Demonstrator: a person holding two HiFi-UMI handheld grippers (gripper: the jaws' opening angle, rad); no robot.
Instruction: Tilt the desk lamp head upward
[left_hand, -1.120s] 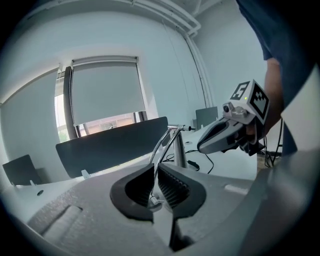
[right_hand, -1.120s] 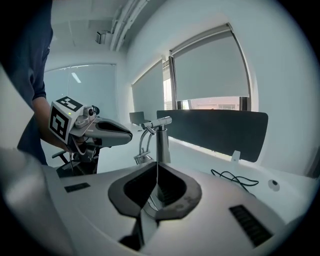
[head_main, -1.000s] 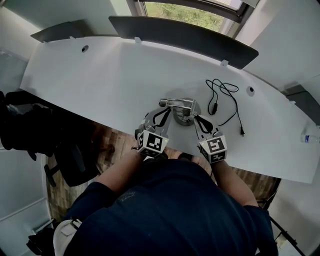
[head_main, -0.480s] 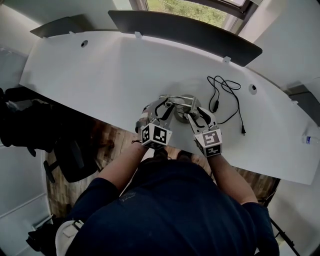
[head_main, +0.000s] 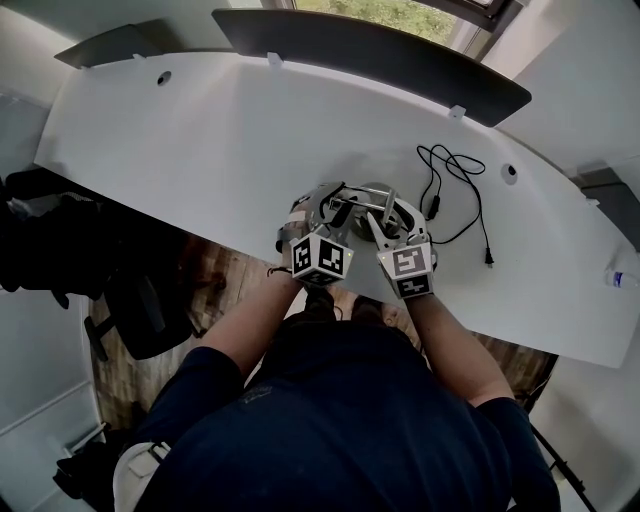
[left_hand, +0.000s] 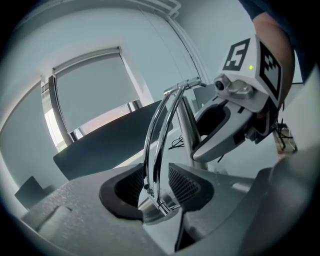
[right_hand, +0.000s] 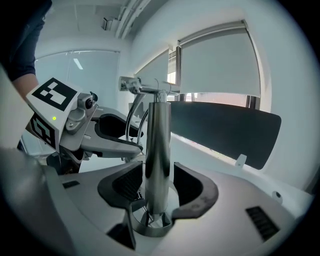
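Lamp: chrome, standing near the front edge of the white desk, right in front of the person and between the two grippers.
Left gripper: fingers spread apart on either side of the lamp's thin curved rods. There is a gap on each side and neither pad is touching, so it has hold of nothing.
Lamp head: a small silver cone at the low end of the rods, sitting down between the left gripper's open fingers.
Right gripper: closed in on the thick upright post, with a ribbed pad lying against each side of it, low down just above the round base.
Top joint: a short crossbar at the head of the post, where the rods arch over and come down toward the left gripper.
Cable: black, lying in loose loops on the desk just to the right of the lamp, its plug end trailing toward the front edge.
Far edge: a dark panel runs along the back of the desk.
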